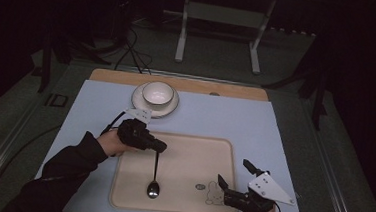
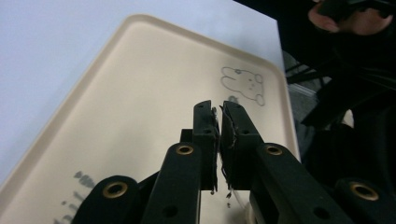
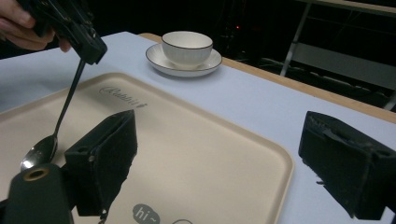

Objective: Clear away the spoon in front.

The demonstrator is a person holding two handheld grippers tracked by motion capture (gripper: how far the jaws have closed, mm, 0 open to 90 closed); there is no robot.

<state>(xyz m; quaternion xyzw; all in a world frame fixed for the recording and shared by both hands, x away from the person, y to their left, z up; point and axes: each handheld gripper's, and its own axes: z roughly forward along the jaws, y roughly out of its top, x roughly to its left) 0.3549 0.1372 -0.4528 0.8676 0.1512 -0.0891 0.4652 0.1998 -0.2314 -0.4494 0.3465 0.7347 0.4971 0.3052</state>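
A metal spoon [image 1: 154, 176] slants down onto the beige tray [image 1: 233, 149], its bowl resting on the tray floor near the front. My left gripper [image 1: 162, 146] is shut on the top of the spoon's handle, above the tray's left half. In the left gripper view the jaws [image 2: 217, 106] are pressed nearly together with a thin sliver of handle between them. In the right gripper view the spoon [image 3: 65, 109] hangs from the left gripper [image 3: 88, 53]. My right gripper [image 1: 234, 173] is open at the tray's front right corner, and its jaws [image 3: 222, 126] stand wide apart with nothing between them.
A white cup [image 1: 157, 93] stands on a saucer [image 1: 141, 105] behind the tray, at the back of the pale blue mat [image 1: 274, 127]. A rabbit drawing [image 1: 213, 193] marks the tray's front right. Beyond the table are a metal frame and cables on the floor.
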